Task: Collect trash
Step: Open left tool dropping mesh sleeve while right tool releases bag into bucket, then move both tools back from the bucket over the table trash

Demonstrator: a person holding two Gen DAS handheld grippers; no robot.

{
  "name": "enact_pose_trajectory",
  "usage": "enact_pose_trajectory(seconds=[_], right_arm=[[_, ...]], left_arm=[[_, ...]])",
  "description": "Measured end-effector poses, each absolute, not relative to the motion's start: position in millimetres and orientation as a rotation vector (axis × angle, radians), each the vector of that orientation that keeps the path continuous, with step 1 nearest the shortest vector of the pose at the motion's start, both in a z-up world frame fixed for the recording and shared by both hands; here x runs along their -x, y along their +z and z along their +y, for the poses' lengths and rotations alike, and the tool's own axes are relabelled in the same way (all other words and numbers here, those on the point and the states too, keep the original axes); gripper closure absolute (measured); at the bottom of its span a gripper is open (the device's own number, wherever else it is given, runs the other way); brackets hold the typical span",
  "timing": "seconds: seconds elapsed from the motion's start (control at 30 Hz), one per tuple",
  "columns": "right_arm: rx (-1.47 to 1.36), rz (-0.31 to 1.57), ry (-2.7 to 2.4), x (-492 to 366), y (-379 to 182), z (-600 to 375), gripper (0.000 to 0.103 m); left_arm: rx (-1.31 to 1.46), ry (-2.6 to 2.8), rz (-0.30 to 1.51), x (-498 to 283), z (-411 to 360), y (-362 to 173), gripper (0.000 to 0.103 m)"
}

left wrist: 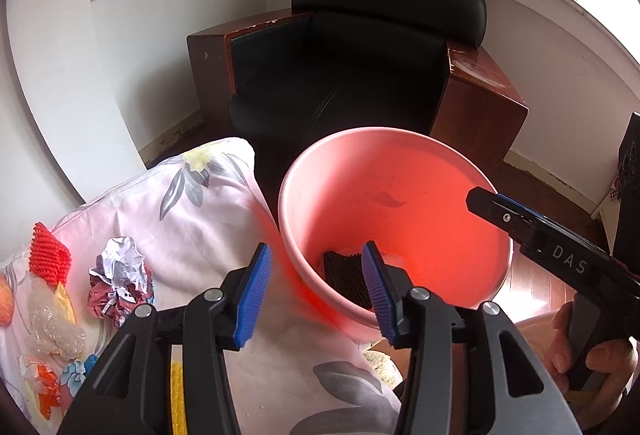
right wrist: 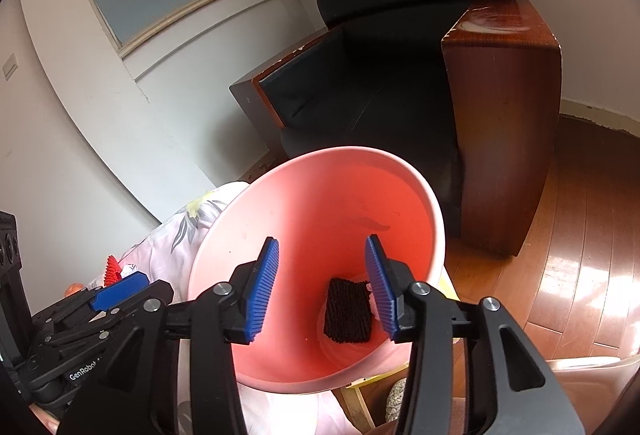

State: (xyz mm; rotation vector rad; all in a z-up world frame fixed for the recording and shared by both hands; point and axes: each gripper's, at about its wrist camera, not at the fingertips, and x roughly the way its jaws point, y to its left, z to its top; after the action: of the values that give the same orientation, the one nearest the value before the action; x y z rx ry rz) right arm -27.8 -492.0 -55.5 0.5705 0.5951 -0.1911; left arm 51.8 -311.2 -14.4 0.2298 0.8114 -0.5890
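Right wrist view: pink bin [right wrist: 400, 195] holds a black foam net [right wrist: 347, 311].
Right gripper [right wrist: 322, 289] and left gripper [left wrist: 316, 291] both gape empty above it.

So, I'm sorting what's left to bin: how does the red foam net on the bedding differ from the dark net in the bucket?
The red foam net is bright red; the dark net looks nearly black. The red foam net lies on the floral bedding beside crumpled paper; the dark net already lies at the bottom of the pink bucket. Both share a ribbed mesh texture.
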Motion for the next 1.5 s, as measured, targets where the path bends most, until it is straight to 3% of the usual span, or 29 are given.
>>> enact_pose_trajectory(seconds=[0.73,1.5], right_arm=[[-0.522,0.513,-0.103,55,-27,-453,0.057],[-0.445,0.570,0.050,60,-23,-399,0.057]], left_arm=[[-0.119,-0.520,0.726,-33,-253,20,0.057],[-0.103,-0.379,0.792,-16,-178,12,0.057]])
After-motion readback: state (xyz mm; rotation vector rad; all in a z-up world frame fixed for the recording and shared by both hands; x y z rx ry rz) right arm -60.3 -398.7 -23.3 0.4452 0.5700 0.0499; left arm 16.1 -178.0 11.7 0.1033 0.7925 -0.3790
